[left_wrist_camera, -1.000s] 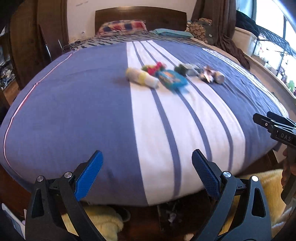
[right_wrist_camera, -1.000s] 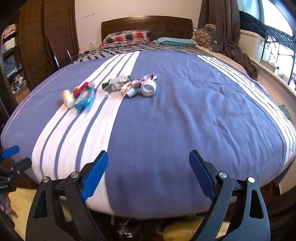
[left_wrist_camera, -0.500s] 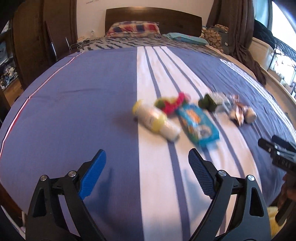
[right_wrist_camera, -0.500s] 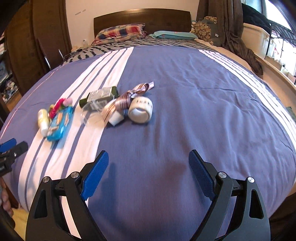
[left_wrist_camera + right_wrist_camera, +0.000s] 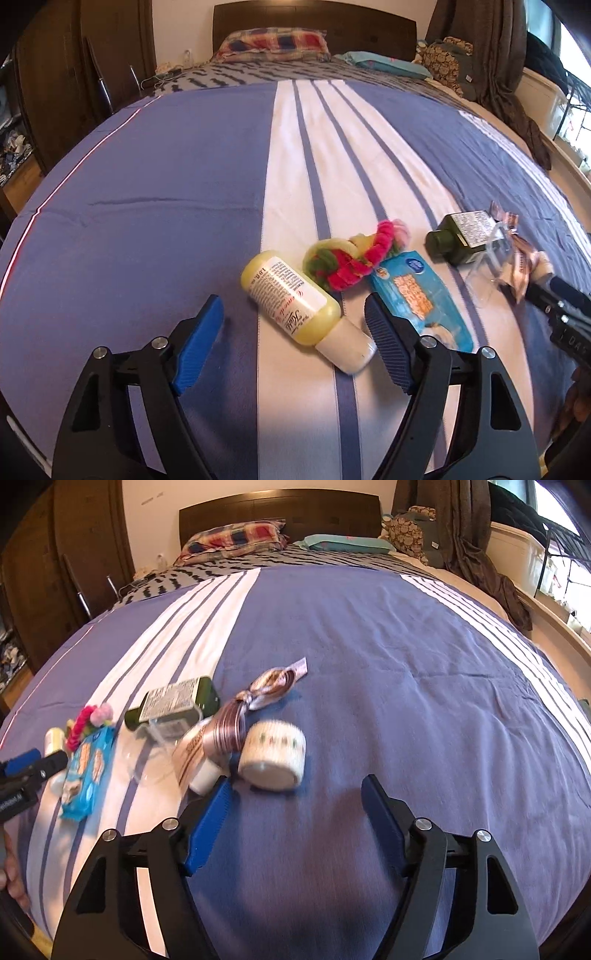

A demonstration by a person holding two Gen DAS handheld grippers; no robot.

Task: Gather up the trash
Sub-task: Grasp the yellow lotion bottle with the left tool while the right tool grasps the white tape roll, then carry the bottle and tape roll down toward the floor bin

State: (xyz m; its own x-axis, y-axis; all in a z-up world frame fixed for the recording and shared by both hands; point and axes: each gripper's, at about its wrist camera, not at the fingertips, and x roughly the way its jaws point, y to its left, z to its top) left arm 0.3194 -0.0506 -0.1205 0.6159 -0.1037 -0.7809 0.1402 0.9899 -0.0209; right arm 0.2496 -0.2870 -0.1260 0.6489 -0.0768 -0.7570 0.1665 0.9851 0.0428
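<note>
You are looking at a big bed (image 5: pixel 166 177) with a blue cover and white stripes (image 5: pixel 291 155), and it fills most of both views. At the far end sit a dark wooden headboard (image 5: pixel 280 509), a checked pillow (image 5: pixel 273 42) and a teal pillow (image 5: pixel 347 542). The trash lies in a loose row across the near part of the bed. Your left hand-held gripper (image 5: pixel 295 343) is wide open with nothing in it, low over the cover, and the yellow bottle (image 5: pixel 295 302) with the white cap lies tipped over between its blue fingers (image 5: pixel 199 343). Your right hand-held gripper (image 5: pixel 295 812) is wide open too and holds nothing, and the roll of white tape (image 5: pixel 273 755) lies on its side just past its fingertips, a bit nearer the left one. Next to the yellow bottle is a flat blue packet (image 5: pixel 421 299), and its near end is right by the left gripper's right finger. A dark green bottle (image 5: pixel 177 701) lies on its side farther back, on the edge of the white stripe. Beside it is a clear plastic piece (image 5: pixel 155 746), and it is hard to tell just what that is. Between the green bottle and the tape roll lies a coil of brown ribbon (image 5: pixel 236 720) with a tail that runs off toward the pillows. The small fuzzy pink and green thing (image 5: pixel 351 254) is touching the yellow bottle and the blue packet.
</note>
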